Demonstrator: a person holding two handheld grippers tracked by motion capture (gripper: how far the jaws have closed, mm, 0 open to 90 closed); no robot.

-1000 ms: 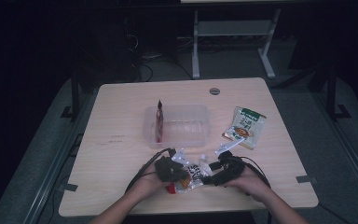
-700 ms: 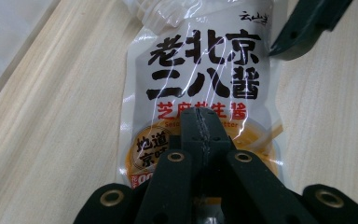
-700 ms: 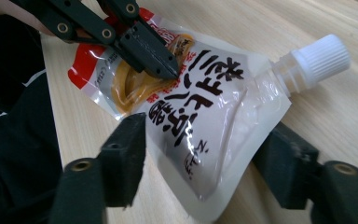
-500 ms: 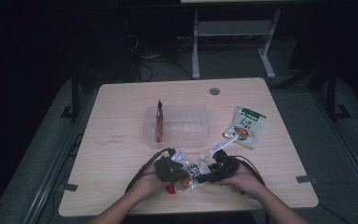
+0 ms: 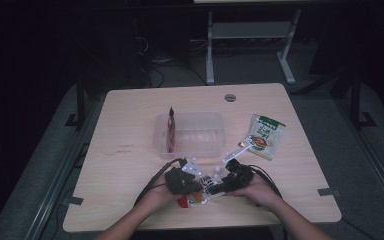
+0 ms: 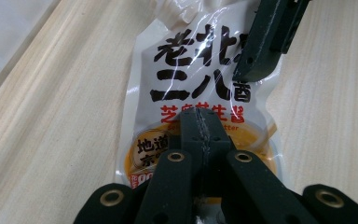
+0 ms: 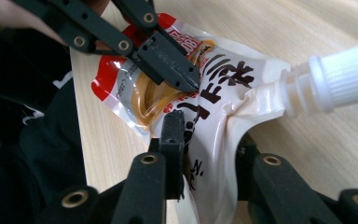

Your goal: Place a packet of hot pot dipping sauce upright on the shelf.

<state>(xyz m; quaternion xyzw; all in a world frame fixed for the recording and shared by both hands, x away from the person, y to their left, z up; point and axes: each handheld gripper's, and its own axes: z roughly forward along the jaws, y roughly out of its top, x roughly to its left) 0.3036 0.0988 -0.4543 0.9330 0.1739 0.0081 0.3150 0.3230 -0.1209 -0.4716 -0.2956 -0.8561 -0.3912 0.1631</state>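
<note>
White plastic, glossy and printed with black characters, made up the sauce pouch [image 5: 206,188] that lay at the near edge of the wooden table [image 5: 130,125] in the high view, between the left gripper [image 5: 182,181] and the right gripper [image 5: 232,181], its long axis running from one to the other. A clear tub [image 5: 192,135] sat beyond it, a green packet [image 5: 264,136] to the right.

From the left gripper view, the jaws were closed flat on the pouch's [image 6: 200,84] orange end (its spout pointed away).

From the right gripper view, the jaws pinched a fold of the pouch [image 7: 214,93] just beside its white screw cap [image 7: 335,79], so both hands were equally near.
</note>
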